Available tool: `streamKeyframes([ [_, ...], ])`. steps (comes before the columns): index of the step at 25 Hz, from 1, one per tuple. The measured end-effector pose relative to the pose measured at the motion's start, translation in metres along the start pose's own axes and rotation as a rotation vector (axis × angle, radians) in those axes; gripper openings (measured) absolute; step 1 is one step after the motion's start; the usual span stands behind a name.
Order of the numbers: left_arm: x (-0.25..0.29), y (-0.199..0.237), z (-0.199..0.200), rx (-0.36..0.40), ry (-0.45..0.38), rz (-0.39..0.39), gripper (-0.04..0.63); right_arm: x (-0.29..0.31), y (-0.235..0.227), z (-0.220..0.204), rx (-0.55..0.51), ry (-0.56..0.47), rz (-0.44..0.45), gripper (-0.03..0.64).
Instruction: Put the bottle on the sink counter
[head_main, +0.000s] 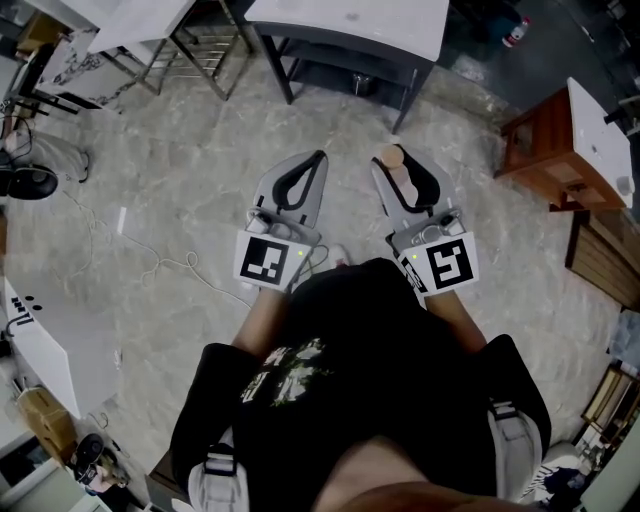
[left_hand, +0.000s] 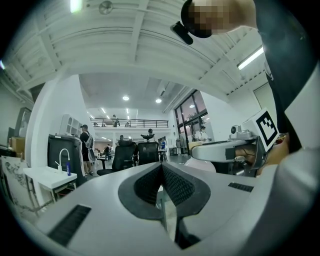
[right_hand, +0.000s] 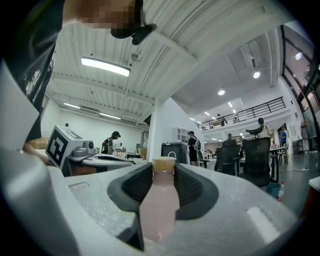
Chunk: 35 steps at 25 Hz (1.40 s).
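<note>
A pale pink bottle (right_hand: 160, 207) with a tan cap stands upright between the dark pads of my right gripper (right_hand: 163, 169), which is shut on its body. In the head view the bottle (head_main: 396, 160) pokes out of the right gripper (head_main: 402, 170), held over the marble floor in front of the person. My left gripper (head_main: 319, 158) hangs beside it, shut and empty, with its pads pressed together (left_hand: 161, 169). A white counter (left_hand: 50, 177) with a curved faucet (left_hand: 62, 156) and a small blue bottle (left_hand: 68, 168) stands far off at the left of the left gripper view.
A white table (head_main: 350, 25) on dark legs stands ahead, with metal frames (head_main: 195, 50) to its left. A wooden cabinet (head_main: 555, 140) is at the right. A cable (head_main: 150, 270) trails on the floor at the left. People and office chairs (left_hand: 135, 152) fill the hall beyond.
</note>
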<state>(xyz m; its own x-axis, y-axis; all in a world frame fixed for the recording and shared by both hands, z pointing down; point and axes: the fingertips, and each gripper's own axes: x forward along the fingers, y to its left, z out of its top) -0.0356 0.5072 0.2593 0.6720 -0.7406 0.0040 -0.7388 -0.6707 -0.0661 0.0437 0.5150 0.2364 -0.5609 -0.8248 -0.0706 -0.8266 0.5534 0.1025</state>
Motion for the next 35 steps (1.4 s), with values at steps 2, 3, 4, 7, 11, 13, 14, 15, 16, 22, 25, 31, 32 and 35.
streamKeyframes([
  [2,0.0,0.007,-0.001,-0.005,-0.006,0.0,0.014,0.006,0.003,-0.002,0.004,0.006,-0.003,0.127],
  [3,0.001,0.009,-0.002,-0.006,-0.006,0.0,0.014,0.009,0.003,-0.003,0.003,0.005,-0.004,0.127],
  [4,0.001,0.012,-0.002,-0.007,-0.005,0.0,0.014,0.012,0.002,-0.003,0.001,0.004,-0.005,0.127],
  [7,0.004,0.019,-0.003,-0.008,-0.002,0.001,0.014,0.021,0.0,-0.003,-0.002,-0.001,-0.006,0.127],
  [11,0.005,0.029,-0.007,-0.003,0.006,0.008,0.014,0.033,0.0,-0.008,0.005,-0.004,-0.002,0.127],
  [13,0.006,0.038,-0.01,-0.004,0.009,0.017,0.014,0.042,-0.001,-0.012,0.007,-0.002,0.004,0.127],
  [14,0.007,0.043,-0.011,-0.008,0.011,0.025,0.014,0.047,-0.001,-0.013,0.007,0.001,0.009,0.127],
  [15,0.009,0.049,-0.013,-0.013,0.014,0.034,0.014,0.053,-0.002,-0.015,0.007,0.003,0.014,0.127],
  [16,0.012,0.055,-0.015,-0.017,0.016,0.041,0.014,0.058,-0.004,-0.016,0.007,0.004,0.02,0.127],
  [22,0.038,0.084,-0.018,-0.026,0.02,0.062,0.014,0.095,-0.02,-0.022,0.014,0.011,0.045,0.127],
  [25,0.053,0.101,-0.019,-0.019,0.023,0.071,0.014,0.115,-0.031,-0.025,0.015,0.01,0.05,0.127],
  [31,0.086,0.133,-0.018,-0.02,0.031,0.08,0.014,0.157,-0.057,-0.028,0.016,0.011,0.058,0.127],
  [32,0.093,0.139,-0.017,-0.019,0.031,0.082,0.014,0.164,-0.062,-0.028,0.016,0.01,0.06,0.127],
  [35,0.111,0.155,-0.014,-0.017,0.032,0.092,0.014,0.184,-0.075,-0.028,0.017,0.013,0.075,0.127],
])
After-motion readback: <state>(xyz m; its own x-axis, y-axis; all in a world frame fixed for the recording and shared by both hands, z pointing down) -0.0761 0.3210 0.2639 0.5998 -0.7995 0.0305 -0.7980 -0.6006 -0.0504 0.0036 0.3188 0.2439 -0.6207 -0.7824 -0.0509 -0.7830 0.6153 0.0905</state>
